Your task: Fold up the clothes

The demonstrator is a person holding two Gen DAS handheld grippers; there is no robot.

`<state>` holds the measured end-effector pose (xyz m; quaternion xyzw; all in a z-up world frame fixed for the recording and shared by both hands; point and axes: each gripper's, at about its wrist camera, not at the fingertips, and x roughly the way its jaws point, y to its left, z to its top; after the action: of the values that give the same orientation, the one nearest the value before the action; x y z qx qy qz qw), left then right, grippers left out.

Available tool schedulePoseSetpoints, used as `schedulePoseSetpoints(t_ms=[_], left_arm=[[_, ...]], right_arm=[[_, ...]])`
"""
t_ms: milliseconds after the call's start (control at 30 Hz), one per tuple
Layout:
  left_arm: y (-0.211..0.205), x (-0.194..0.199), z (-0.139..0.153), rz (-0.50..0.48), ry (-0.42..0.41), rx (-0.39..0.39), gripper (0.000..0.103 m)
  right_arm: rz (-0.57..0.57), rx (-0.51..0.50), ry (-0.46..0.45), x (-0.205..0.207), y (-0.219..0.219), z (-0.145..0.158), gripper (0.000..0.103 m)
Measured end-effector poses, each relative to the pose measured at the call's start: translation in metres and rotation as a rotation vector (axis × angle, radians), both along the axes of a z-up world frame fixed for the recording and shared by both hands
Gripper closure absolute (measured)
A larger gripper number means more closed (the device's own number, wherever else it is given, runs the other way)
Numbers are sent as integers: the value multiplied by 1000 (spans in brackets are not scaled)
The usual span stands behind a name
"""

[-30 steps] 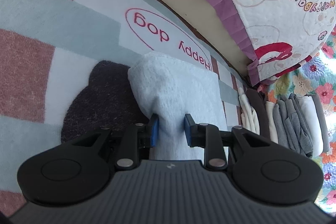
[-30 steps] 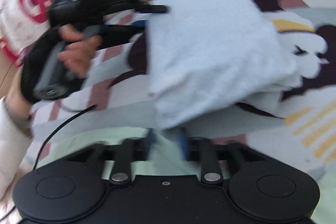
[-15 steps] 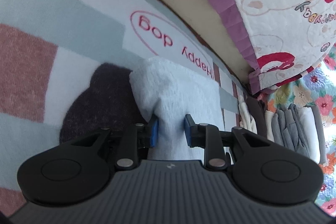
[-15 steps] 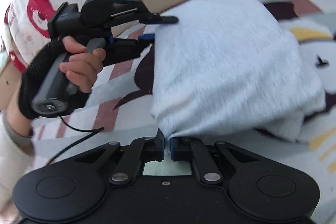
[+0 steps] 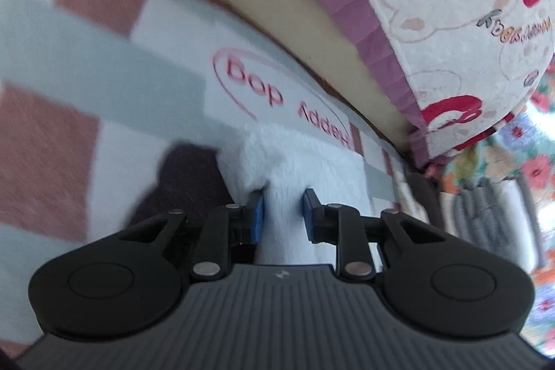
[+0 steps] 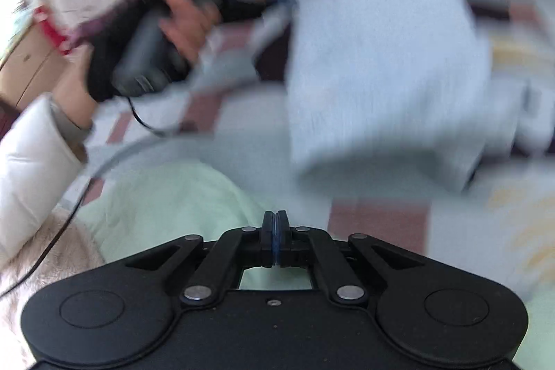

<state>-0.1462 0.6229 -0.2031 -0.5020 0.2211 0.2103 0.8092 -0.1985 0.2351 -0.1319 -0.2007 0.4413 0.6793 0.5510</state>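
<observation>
Left tongs (image 5: pixel 282 214) pinching white garment (image 5: pixel 298 169), right tongs (image 6: pixel 274 231) closed empty, folded stack (image 5: pixel 492 207) only in left view

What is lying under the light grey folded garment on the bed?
Under the light grey folded garment lies the checked "Happy dog" blanket, with a dark brown shape showing beside it. What the garment covers cannot be seen.

Bright, even daylight, glaring white at far right of the left view. Heavy motion blur beyond the closed right gripper (image 6: pixel 274 233); fisheye-bent, dark-cornered edges.
</observation>
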Motion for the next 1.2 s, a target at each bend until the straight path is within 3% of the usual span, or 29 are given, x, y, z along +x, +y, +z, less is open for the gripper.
schedulePoseSetpoints(t_ms=[33,67,133,233,300,433,567,633,667,733,767,833,933,1067,1100,1133,1200], left_arm=[[-1,-3,8,16,25,62,80],[-2,-6,15,37,51,124,80],[-3,-10,26,36,65,181,79],[-12,-6,29,-74,8,165,76],[-24,6,23,-146,34,180,75],[-26,13,10,-133,114,229,78],[-12,-6,9,-36,140,192,77],[-4,-18,9,10,142,166,75],[1,-25,6,10,105,113,73],[9,-36,-4,1,21,-21,60],[10,-35,-10,-17,-6,-66,57],[8,-26,-20,-71,-41,-129,43],[7,-4,-24,-94,-73,-99,35],[6,27,-27,-112,-112,-35,23],[6,35,-28,-117,-122,-19,34],[6,41,-26,-115,-114,15,70],[-5,39,-9,-123,-155,181,73]], right_arm=[[-6,57,-52,4,-1,12,89],[-37,107,-117,8,0,23,71],[-76,158,-240,17,5,31,54],[-64,164,-401,28,17,20,52],[-48,135,-469,34,23,2,50],[-56,120,-379,50,5,-17,48],[-12,6,-369,62,-12,-20,48],[-35,22,-315,72,-18,-11,48],[-51,43,-281,80,-23,-4,47],[-98,109,-184,102,-24,12,43],[-135,123,-128,115,-20,16,37],[-206,138,-21,141,-6,19,36],[-256,120,91,172,30,4,36],[-220,59,204,187,79,-25,36],[-203,45,216,189,88,-31,36],[-186,31,229,191,97,-36,36],[-145,28,240,192,111,-42,36]])
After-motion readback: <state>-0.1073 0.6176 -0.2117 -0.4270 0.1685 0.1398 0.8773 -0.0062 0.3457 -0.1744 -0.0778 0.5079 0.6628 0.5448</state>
